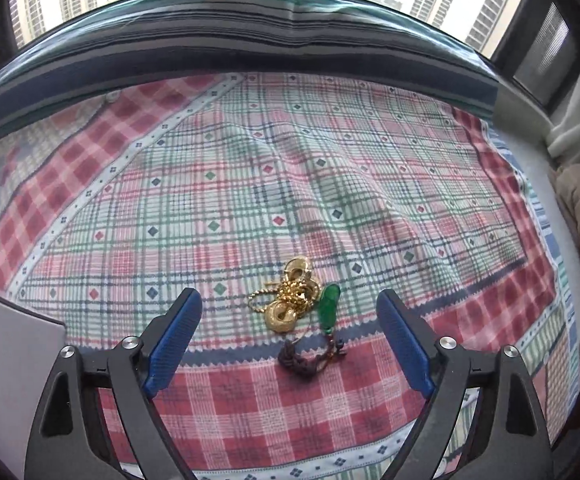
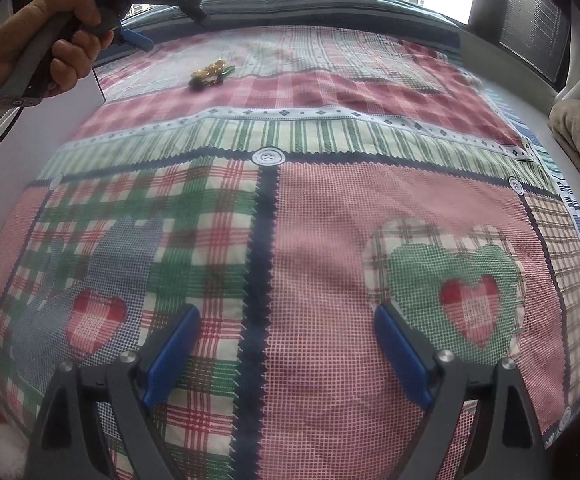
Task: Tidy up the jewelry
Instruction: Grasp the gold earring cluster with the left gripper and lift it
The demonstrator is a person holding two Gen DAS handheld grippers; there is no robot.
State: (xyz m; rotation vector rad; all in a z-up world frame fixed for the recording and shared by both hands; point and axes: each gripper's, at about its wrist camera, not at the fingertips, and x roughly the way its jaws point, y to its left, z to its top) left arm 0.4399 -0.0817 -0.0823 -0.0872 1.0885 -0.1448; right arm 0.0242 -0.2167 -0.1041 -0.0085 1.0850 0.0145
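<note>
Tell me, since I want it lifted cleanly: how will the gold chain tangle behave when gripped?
The gold chain tangle is loops of fine links and rings, so it would probably hang limp and trail. It lies against the green pendant and its dark cord, so those might drag along. On the soft plaid cloth, the open left gripper may pinch fabric too.

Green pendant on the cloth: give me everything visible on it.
The green pendant is a glossy, translucent, elongated drop, jade-like in look. It lies flat on the plaid patchwork cloth, tilted. Its lower end joins small dark beads and a knotted brown cord bunched below it. The gold chain pile lies against its left side. It sits between the open left gripper's fingers, untouched.
</note>
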